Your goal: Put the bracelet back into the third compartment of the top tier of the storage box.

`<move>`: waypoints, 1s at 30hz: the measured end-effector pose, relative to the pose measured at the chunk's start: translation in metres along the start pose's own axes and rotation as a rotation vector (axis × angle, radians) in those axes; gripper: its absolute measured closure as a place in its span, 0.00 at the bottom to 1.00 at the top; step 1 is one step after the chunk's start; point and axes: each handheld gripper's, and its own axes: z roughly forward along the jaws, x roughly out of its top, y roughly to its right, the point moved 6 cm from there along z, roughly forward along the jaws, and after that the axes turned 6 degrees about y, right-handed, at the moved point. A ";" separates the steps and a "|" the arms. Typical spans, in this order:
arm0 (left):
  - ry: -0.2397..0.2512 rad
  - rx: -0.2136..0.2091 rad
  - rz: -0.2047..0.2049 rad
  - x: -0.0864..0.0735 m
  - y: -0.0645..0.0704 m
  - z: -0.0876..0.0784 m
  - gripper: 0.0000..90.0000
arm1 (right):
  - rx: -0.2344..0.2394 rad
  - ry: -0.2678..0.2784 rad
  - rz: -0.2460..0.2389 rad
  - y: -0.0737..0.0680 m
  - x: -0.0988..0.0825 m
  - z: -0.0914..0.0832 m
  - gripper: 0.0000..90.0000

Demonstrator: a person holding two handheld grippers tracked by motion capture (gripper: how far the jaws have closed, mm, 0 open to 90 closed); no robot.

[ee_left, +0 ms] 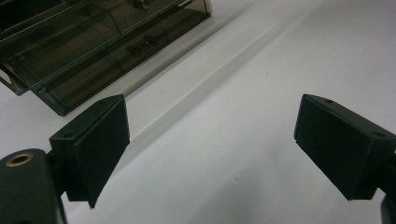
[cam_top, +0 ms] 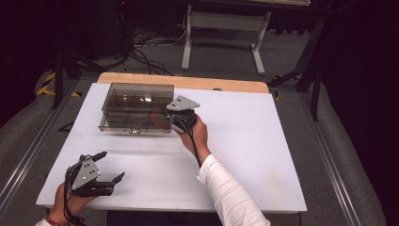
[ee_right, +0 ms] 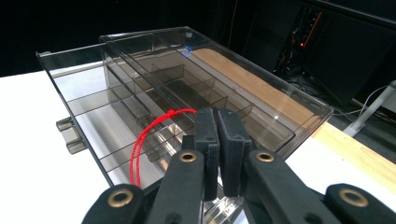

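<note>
A smoky clear drawer box (cam_top: 136, 101) stands at the far left of the white table top (cam_top: 254, 155). In the right gripper view one drawer of the box (ee_right: 116, 98) is pulled out, showing several compartments. My right gripper (cam_top: 169, 117) sits at the box's front right corner. Its jaws (ee_right: 217, 116) are shut, and a looped red cord (ee_right: 140, 144) runs from their tips down over the open drawer; the red cord (cam_top: 156, 117) shows against the box front. My left gripper (cam_top: 113, 165) rests near the table's front left corner, open, with nothing between its jaws (ee_left: 210, 126). The box (ee_left: 93, 42) lies ahead of it.
A wooden strip (cam_top: 188, 81) edges the table's far side. Beyond it, cables and a white stand (cam_top: 226, 23) are on the floor. Metal rails (cam_top: 28, 155) run along both sides of the table. White surface stretches to the right and front of the box.
</note>
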 end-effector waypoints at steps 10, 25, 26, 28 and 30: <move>-0.004 0.002 0.001 0.000 0.001 0.000 0.13 | 0.007 -0.011 0.008 -0.001 -0.007 0.001 0.98; -0.012 -0.004 0.011 -0.001 0.002 0.001 0.13 | 0.027 -0.038 0.012 -0.006 -0.019 0.000 0.97; -0.012 -0.004 0.006 -0.001 0.002 0.001 0.13 | 0.028 -0.037 0.009 -0.006 -0.020 0.001 0.97; -0.012 -0.004 0.012 -0.001 0.002 0.001 0.13 | 0.031 -0.038 0.012 -0.006 -0.021 0.001 0.97; -0.013 0.000 0.011 -0.001 0.001 0.001 0.13 | 0.032 -0.039 0.012 -0.006 -0.021 0.001 0.97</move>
